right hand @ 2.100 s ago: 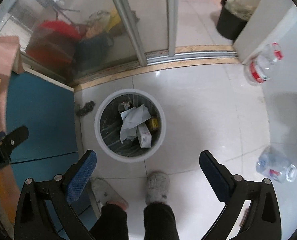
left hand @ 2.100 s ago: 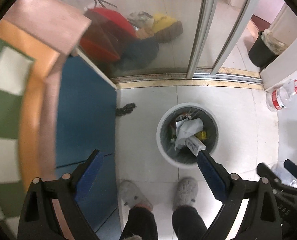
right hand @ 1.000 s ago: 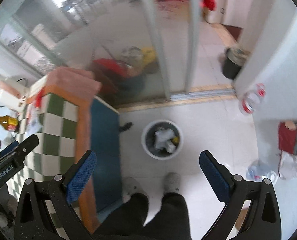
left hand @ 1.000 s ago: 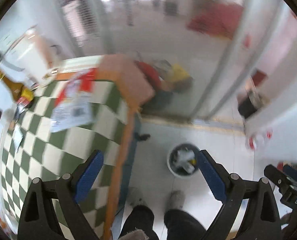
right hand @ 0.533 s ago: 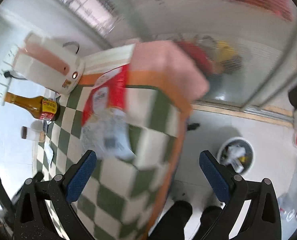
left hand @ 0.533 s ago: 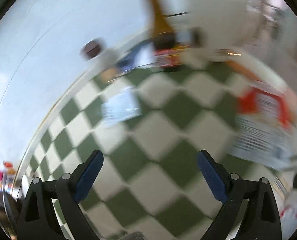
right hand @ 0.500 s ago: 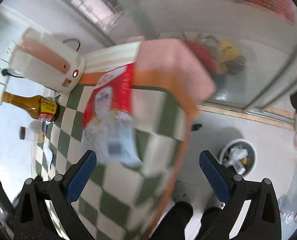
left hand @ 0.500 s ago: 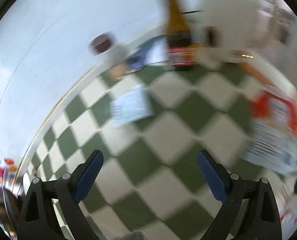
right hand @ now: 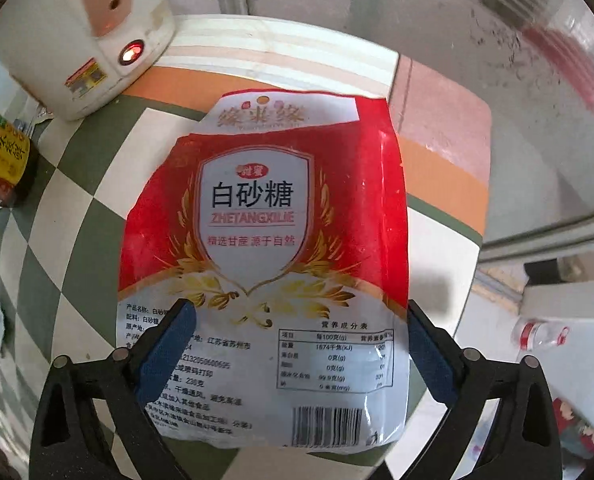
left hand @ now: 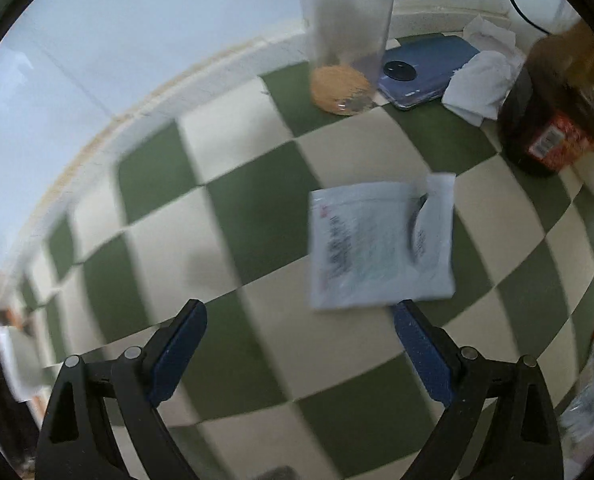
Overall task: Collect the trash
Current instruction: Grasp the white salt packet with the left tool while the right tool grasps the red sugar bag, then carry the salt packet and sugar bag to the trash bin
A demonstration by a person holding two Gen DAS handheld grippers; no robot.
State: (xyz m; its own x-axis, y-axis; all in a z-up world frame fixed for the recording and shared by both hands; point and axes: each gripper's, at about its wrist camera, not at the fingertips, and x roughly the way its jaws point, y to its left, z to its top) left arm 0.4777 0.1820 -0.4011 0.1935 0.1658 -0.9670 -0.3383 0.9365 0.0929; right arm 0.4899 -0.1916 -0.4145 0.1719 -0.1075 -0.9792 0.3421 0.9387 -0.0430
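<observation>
Red sugar bag [right hand: 263,264] lies flat under the right gripper [right hand: 297,346], jaws wide; a white packet [left hand: 381,246] sits just ahead of the wide-open left gripper [left hand: 299,350].

Red-white sugar bag [right hand: 263,264] – flat on checked cloth, white torn packet [left hand: 381,246] (flat) w/ print

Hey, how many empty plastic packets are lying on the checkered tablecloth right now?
2. A white packet lies just ahead of the left tongs; a red sugar bag lies between the open right tongs. Others may be hidden.
</observation>
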